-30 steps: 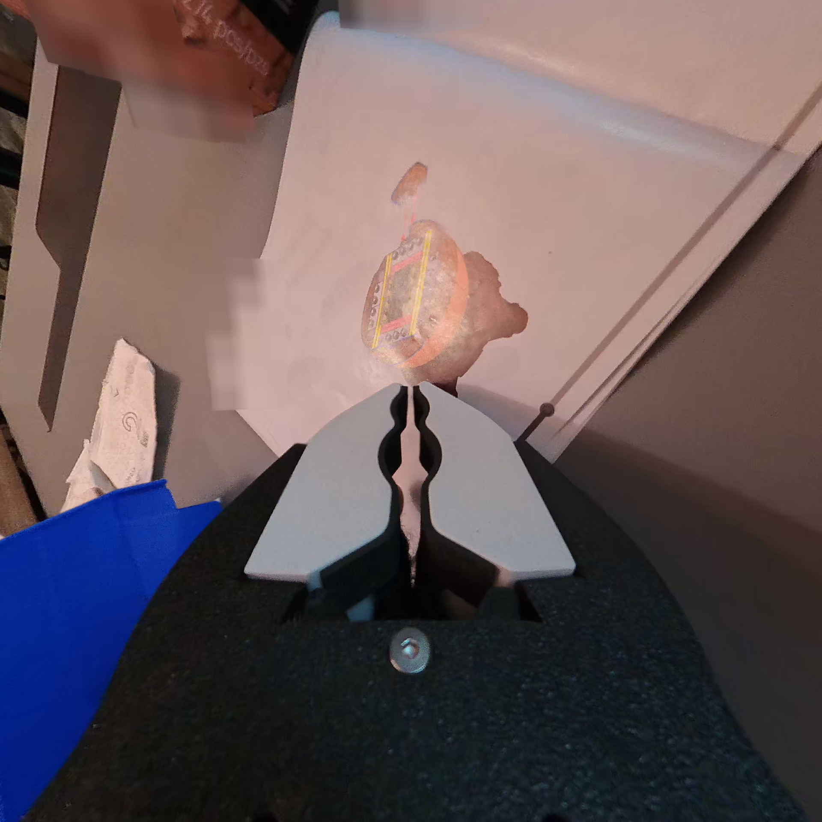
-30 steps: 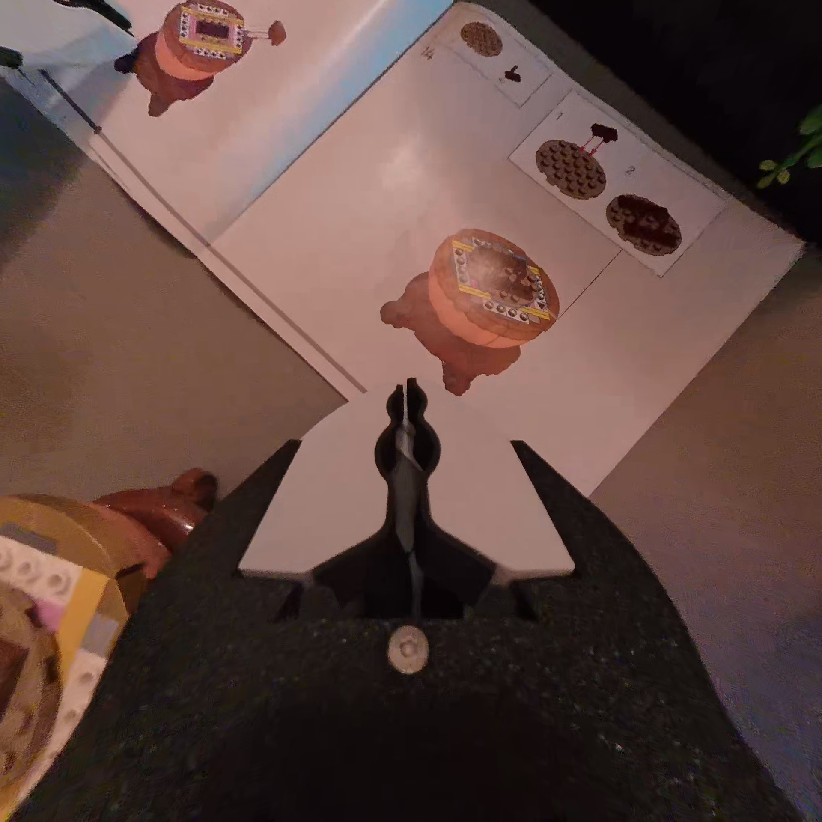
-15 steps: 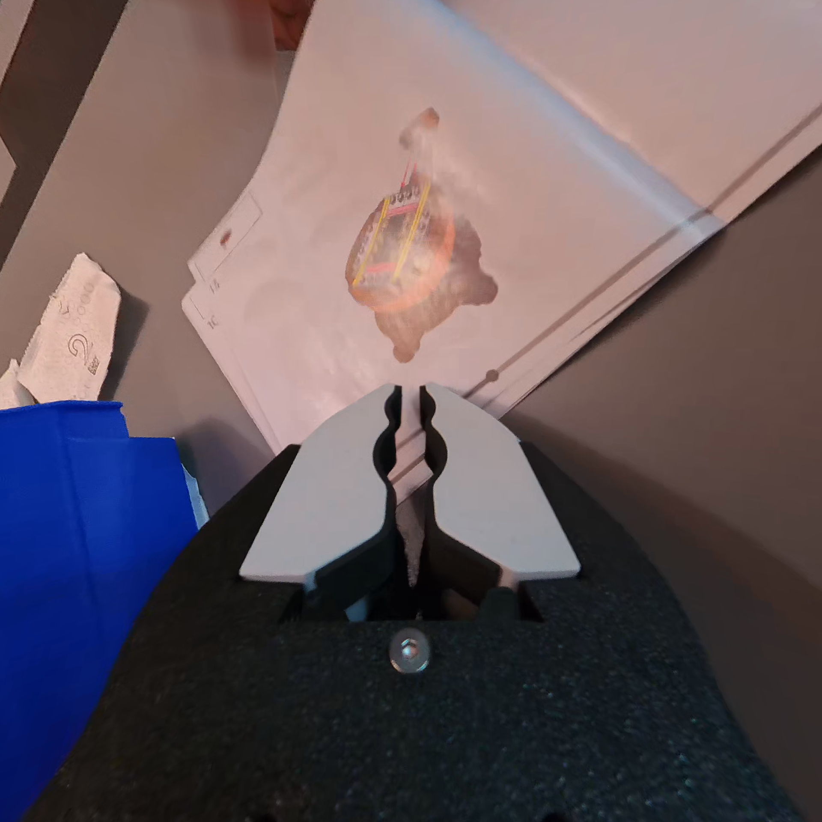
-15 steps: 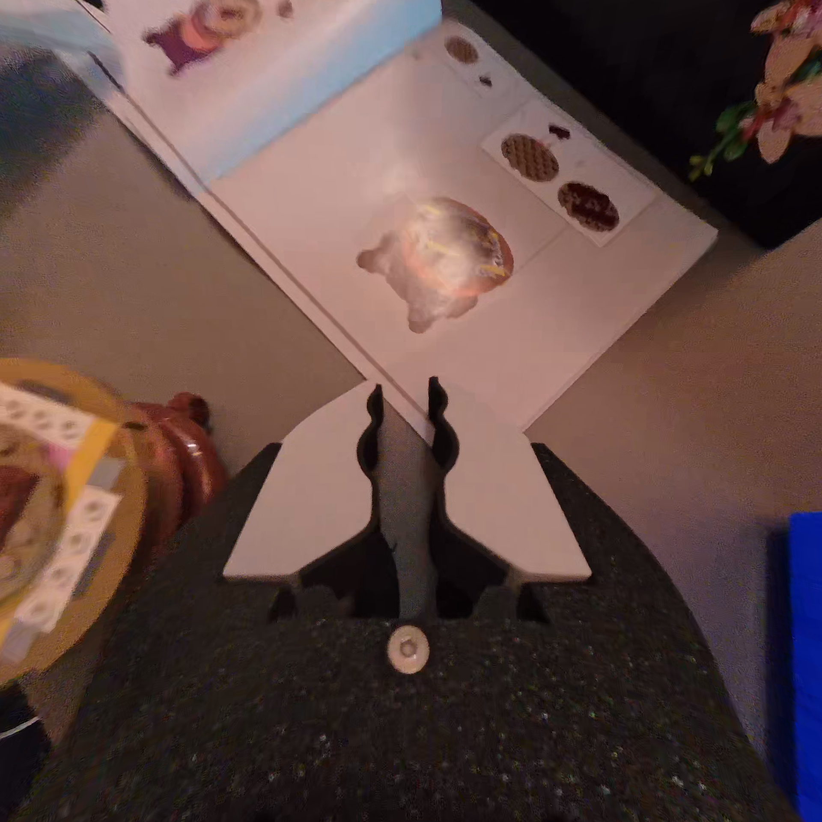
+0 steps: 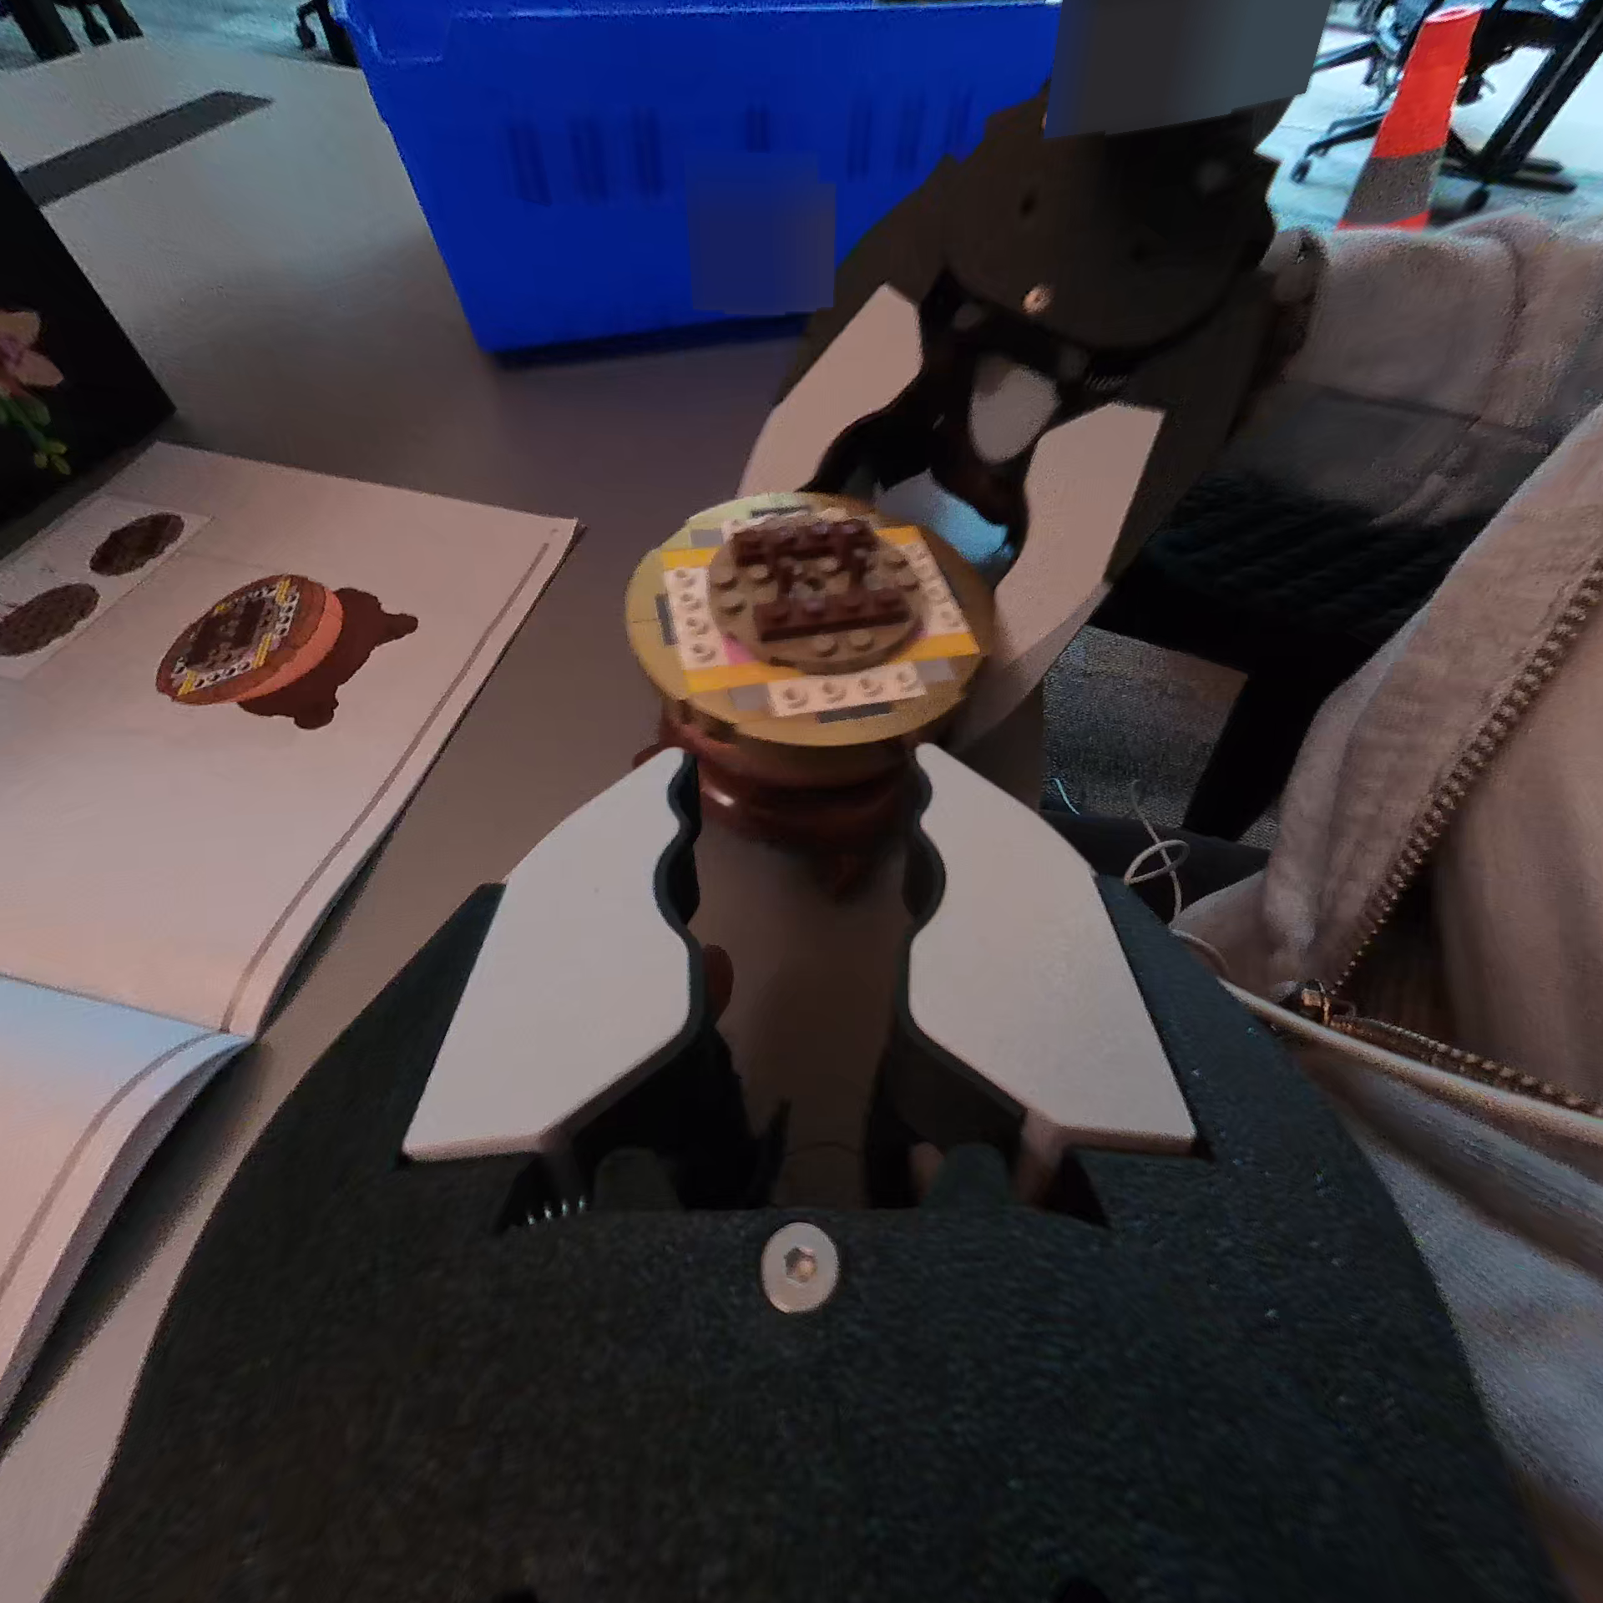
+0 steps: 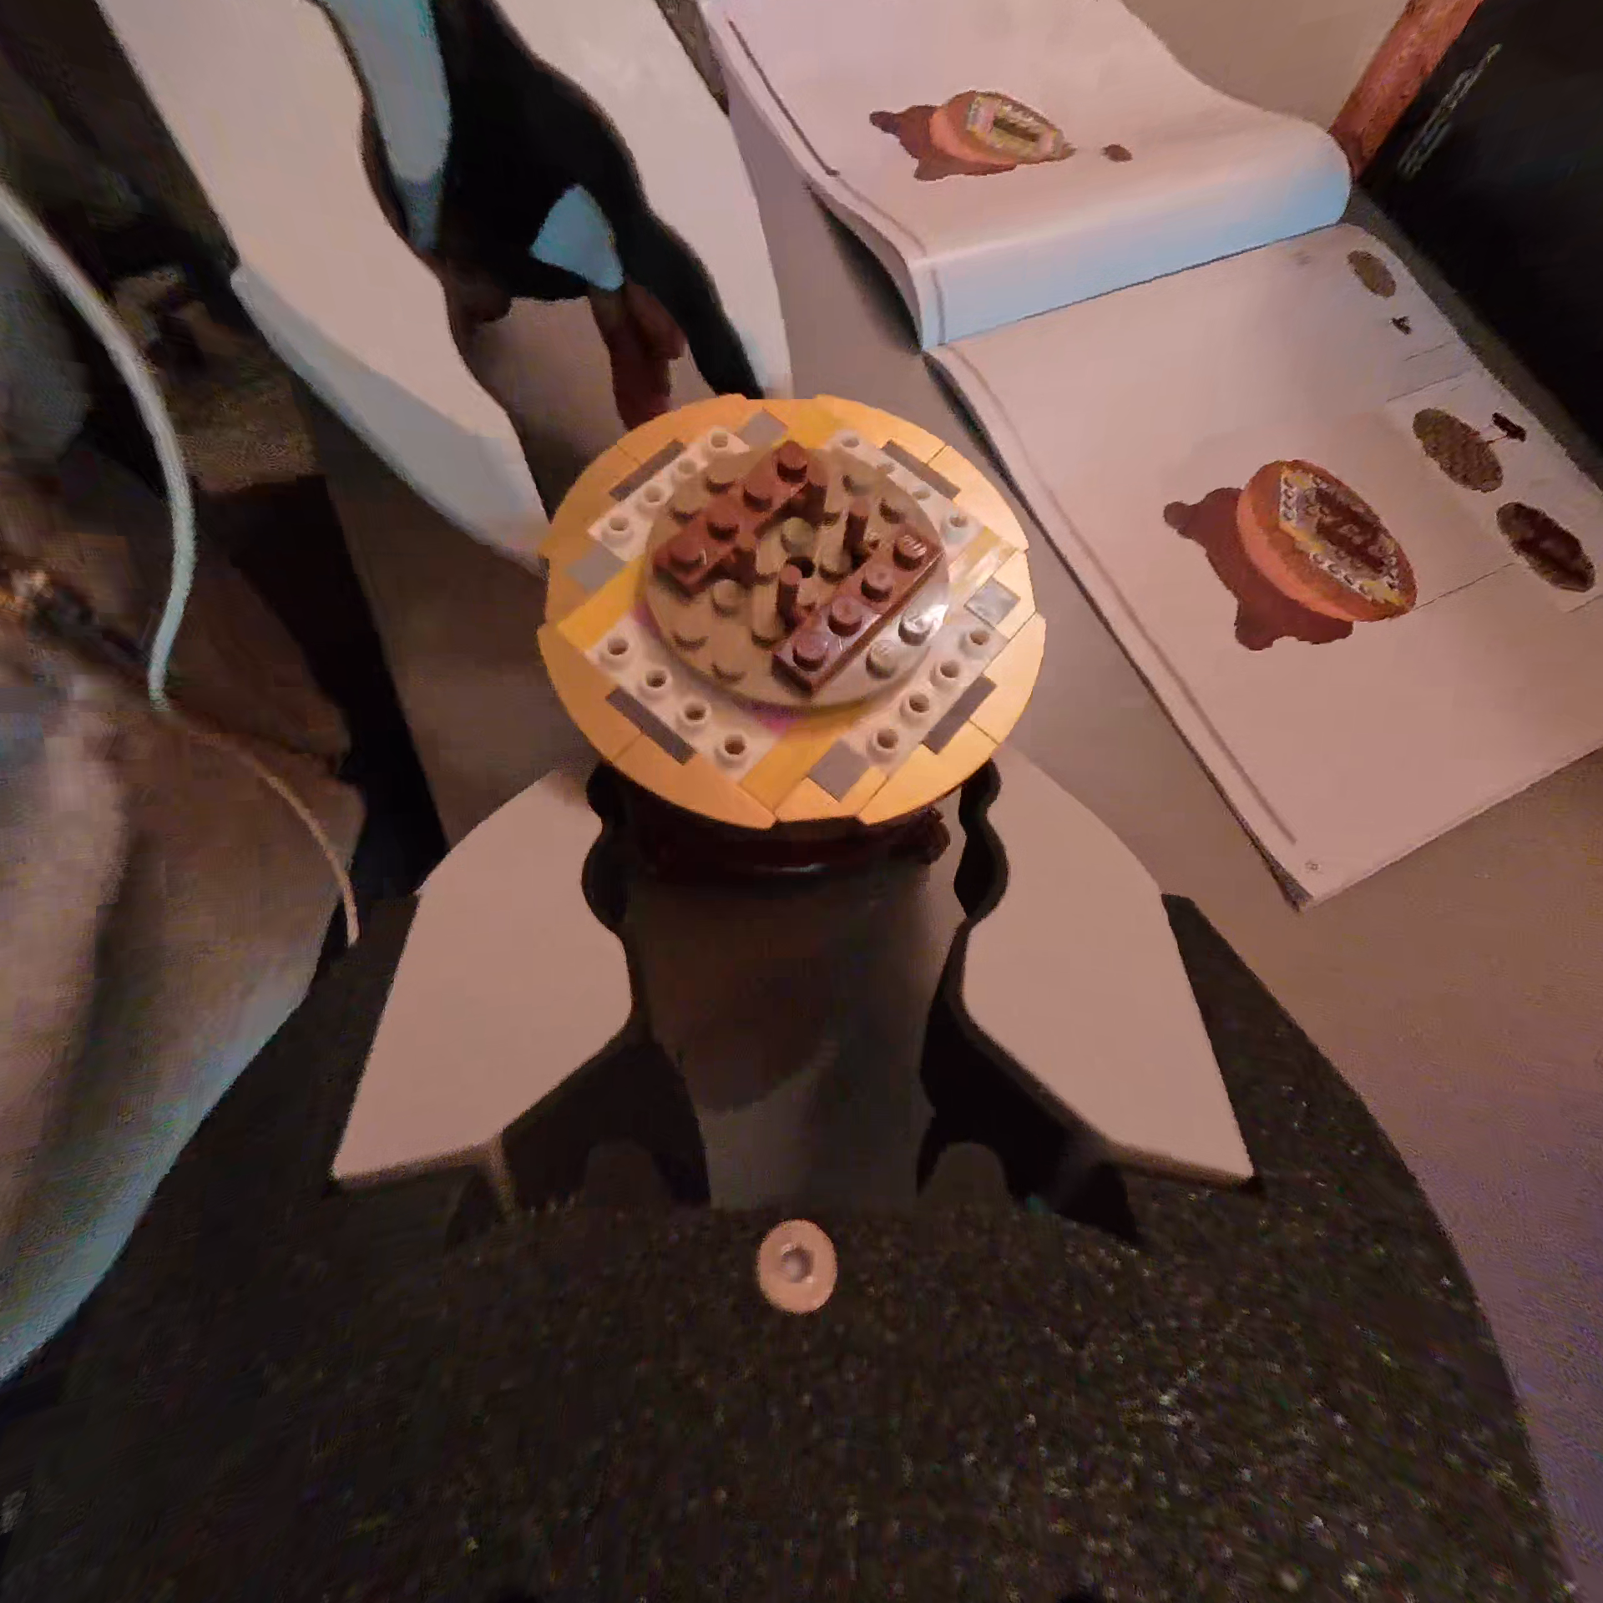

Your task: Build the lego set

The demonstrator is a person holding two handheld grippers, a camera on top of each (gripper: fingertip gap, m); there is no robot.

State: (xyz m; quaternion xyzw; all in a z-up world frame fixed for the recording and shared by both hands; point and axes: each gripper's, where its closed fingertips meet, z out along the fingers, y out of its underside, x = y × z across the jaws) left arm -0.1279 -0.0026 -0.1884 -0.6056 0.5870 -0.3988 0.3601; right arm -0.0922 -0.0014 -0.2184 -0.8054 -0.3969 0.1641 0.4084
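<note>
While both grippers face each other across the grey table (image 5: 364, 382), the lego model (image 5: 807, 624), a round tan-topped build with white studded plates, a grey disc and dark brown bricks on a brown base, stands between them near the table's front edge. The left gripper (image 5: 796, 772) has its 2 fingers spread on either side of the brown base, and whether they touch it I cannot tell; the right gripper (image 6: 791, 794) is likewise spread around the base from the opposite side. Beside the model lies the open instruction booklet (image 5: 217, 781), with a blue bin (image 5: 607, 173) farther back and a grey zipped jacket (image 5: 1431, 781) close on the other side.
</note>
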